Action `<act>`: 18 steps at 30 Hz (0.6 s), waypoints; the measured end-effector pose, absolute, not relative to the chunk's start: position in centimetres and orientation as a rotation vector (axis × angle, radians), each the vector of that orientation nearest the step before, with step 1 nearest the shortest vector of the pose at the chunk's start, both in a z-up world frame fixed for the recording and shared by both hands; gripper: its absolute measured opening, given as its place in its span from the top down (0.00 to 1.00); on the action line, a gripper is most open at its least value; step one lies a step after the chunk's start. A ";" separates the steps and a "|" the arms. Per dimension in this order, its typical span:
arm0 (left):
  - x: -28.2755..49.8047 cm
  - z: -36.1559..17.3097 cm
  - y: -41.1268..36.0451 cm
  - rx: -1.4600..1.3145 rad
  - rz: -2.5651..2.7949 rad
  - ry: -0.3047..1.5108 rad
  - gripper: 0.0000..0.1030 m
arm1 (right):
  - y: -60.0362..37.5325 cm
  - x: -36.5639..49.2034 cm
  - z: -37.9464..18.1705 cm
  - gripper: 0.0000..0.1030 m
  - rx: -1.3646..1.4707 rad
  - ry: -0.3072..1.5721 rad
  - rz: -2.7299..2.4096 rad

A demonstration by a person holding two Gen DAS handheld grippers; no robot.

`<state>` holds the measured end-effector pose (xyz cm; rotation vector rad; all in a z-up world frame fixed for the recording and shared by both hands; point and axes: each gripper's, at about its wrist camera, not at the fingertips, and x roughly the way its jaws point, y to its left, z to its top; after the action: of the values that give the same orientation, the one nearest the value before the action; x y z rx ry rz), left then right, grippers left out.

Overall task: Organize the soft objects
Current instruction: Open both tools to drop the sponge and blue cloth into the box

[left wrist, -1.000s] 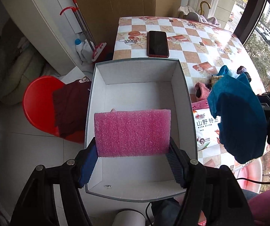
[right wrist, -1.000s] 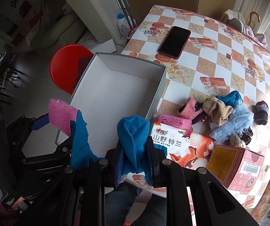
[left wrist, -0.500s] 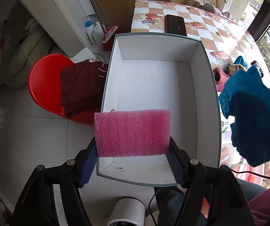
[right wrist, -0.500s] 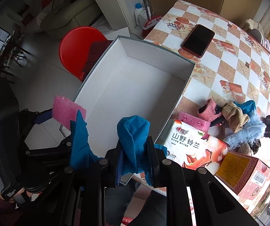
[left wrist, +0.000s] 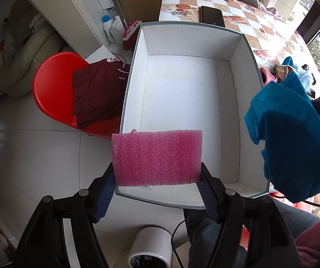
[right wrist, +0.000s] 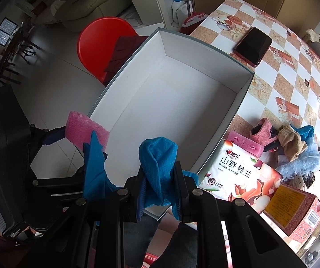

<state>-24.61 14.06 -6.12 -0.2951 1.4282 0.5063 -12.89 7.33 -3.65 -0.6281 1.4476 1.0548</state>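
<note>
My left gripper (left wrist: 156, 179) is shut on a pink foam sponge (left wrist: 156, 157) and holds it over the near left corner of a white open box (left wrist: 189, 102); the sponge also shows in the right wrist view (right wrist: 83, 131). My right gripper (right wrist: 158, 183) is shut on a blue cloth (right wrist: 157, 163), which hangs at the right of the left wrist view (left wrist: 291, 138), beside the box's near right corner. The box (right wrist: 171, 102) is empty inside. A pile of soft items (right wrist: 294, 143) lies on the checkered table (right wrist: 294, 71) right of the box.
A tissue pack (right wrist: 240, 169), a second pink sponge (right wrist: 245, 143) and a red carton (right wrist: 294, 210) lie by the box's right side. A black phone (right wrist: 253, 44) lies beyond the box. A red stool (left wrist: 55, 89) with a maroon cloth (left wrist: 97, 91) stands left of the box.
Both grippers have pulled back and shifted left, so the box now sits further right and further ahead in both views. Both grips are unchanged.
</note>
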 end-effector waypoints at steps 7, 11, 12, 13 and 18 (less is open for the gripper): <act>-24.6 -6.4 14.1 -0.309 0.485 1.432 0.29 | 7.6 -12.9 -4.3 0.76 -0.632 1.464 1.057; -24.6 -6.5 14.1 -0.315 0.483 1.428 0.20 | 7.4 -12.8 -4.1 0.30 -0.622 1.459 1.053; -24.5 -6.5 14.1 -0.318 0.484 1.434 0.20 | 7.4 -12.8 -3.9 0.28 -0.616 1.450 1.053; -24.5 -6.6 14.2 -0.322 0.485 1.440 0.19 | 7.3 -12.7 -3.8 0.28 -0.613 1.446 1.054; -24.5 -6.5 14.4 -0.369 0.472 1.411 0.03 | 6.7 -12.2 -3.8 0.01 -0.589 1.455 1.025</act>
<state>-24.50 14.42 -6.51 -0.3690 1.4112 0.4723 -12.18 6.67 -3.82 -0.5888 1.4554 1.0250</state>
